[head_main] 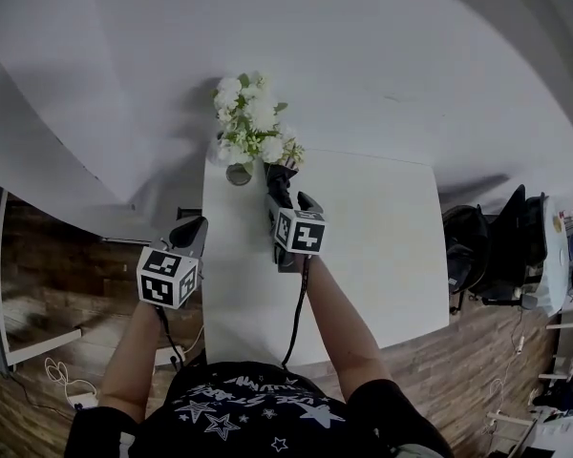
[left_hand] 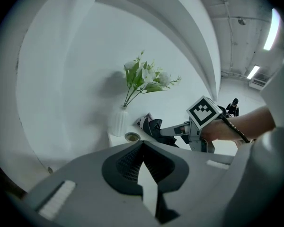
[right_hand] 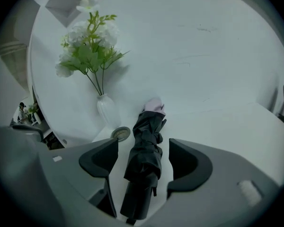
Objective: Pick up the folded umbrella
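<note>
The folded umbrella [right_hand: 144,160] is black with a pale pink tip and lies on the white table [head_main: 382,246], pointing toward the vase. My right gripper [right_hand: 143,148] is open and straddles its handle end; one dark pad stands on each side with a gap to the fabric. From the head view the right gripper [head_main: 288,198] hangs over the table's back left part, with the umbrella [head_main: 279,177] just ahead of it. My left gripper [head_main: 193,225] hovers at the table's left edge with nothing in it; its pads [left_hand: 142,144] meet at the tips. The left gripper view also shows the umbrella [left_hand: 154,126].
A white vase [right_hand: 105,109] of white flowers [head_main: 253,127] stands at the table's back left corner, with a small round dish [right_hand: 120,133] beside it. A curved white wall rises behind. Dark chairs [head_main: 487,246] stand to the right on the wooden floor.
</note>
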Tool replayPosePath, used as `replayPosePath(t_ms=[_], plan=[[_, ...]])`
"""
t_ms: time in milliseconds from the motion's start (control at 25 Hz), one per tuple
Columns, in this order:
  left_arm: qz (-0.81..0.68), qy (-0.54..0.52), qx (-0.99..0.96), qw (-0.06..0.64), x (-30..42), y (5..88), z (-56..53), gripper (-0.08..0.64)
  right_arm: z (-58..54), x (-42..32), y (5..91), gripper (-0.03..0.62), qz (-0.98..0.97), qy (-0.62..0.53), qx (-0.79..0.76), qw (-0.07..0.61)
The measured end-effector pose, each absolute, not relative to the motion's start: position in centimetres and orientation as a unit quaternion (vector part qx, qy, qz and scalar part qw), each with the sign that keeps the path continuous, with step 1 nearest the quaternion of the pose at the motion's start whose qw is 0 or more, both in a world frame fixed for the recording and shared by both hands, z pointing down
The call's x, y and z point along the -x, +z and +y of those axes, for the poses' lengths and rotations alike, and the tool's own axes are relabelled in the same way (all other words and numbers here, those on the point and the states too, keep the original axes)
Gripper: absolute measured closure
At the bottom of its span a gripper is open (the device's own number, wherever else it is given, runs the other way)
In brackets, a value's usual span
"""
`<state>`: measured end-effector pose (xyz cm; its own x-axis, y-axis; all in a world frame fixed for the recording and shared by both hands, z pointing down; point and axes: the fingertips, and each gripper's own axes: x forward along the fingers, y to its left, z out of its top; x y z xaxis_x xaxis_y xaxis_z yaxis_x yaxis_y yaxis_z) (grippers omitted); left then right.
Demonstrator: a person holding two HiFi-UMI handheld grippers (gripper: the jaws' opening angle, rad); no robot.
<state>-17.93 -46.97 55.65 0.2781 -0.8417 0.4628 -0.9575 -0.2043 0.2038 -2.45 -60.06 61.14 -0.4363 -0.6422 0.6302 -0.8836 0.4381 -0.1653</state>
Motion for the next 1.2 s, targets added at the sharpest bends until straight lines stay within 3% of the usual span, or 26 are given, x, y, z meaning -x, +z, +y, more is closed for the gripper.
replayPosePath(t_ms=[360,880,1200], plan=[[-0.580,0.125,-0.767,0.246,17.8,57.0,-47.9,0.557,-61.6,3.5,64.5,0.239,-0.797,0.256,-0.465,0.288],[-0.581,0.124,-0.760,0.263,18.8,57.8,-47.3,0.557,-62.1,3.6,66.4,0.366,-0.771,0.254,-0.477,0.336],[-0.576,0.116,-0.766,0.261,18.3,57.1,-47.0,0.557,-60.5,2.9,65.3,0.387,-0.774,0.288,-0.471,0.310]])
